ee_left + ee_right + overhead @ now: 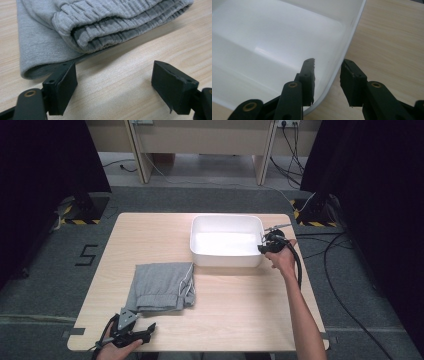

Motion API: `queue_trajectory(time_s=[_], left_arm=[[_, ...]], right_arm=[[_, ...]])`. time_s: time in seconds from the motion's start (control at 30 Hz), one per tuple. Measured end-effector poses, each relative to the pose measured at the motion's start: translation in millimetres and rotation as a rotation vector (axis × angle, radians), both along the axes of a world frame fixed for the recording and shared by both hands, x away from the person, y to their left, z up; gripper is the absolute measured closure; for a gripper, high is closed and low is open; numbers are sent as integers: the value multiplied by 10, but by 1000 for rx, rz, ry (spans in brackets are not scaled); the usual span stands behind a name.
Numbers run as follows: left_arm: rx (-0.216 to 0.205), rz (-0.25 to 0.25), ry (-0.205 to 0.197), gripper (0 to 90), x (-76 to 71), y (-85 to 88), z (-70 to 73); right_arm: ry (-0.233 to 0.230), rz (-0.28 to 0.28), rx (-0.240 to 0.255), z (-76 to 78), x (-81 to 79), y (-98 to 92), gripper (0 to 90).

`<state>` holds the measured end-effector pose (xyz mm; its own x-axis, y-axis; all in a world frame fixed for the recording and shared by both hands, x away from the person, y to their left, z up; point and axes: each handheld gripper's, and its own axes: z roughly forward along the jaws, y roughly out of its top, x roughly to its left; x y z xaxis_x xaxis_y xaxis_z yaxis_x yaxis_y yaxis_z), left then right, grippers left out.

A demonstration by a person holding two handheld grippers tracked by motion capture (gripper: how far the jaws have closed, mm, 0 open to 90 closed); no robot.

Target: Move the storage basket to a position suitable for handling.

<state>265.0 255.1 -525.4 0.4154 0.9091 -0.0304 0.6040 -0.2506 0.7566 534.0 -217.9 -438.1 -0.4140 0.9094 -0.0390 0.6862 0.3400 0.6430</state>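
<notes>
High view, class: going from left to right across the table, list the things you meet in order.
left gripper → folded grey garment → white tub → right gripper

table: light wooden table (225, 320) bearing all | tub: white rectangular plastic tub (200, 227) sitting toward the far right | cloth: folded grey sweatpants (160, 285) lying left of and nearer than the tub — well apart from its right wall | left gripper (144, 332) resting at the near edge — just before the sweatpants | right gripper (327, 72) straddling the tub's right rim
</notes>
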Motion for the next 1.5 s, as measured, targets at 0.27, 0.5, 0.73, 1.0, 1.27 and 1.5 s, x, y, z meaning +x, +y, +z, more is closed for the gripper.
queue_trajectory(time_s=[0.27,0.5,0.73,1.0,1.27,1.5], left_arm=[[-1,-1,-2,194,1,3,-2],[-3,1,-6,194,3,10,-7],[-5,5,-9,193,8,6,-10],[-5,4,-10,194,7,11,-12],[-3,1,-9,194,6,30,-11],[-6,6,-11,194,6,34,-13]], right_arm=[[-2,16,-2,-20,-150,-125,652],[-18,24,15,-35,-349,-224,653],[-36,26,50,-57,-583,-353,654],[-47,40,78,-79,-838,-421,645],[-39,47,110,-93,-1015,-465,633],[-41,59,73,-79,-1124,-460,630]])
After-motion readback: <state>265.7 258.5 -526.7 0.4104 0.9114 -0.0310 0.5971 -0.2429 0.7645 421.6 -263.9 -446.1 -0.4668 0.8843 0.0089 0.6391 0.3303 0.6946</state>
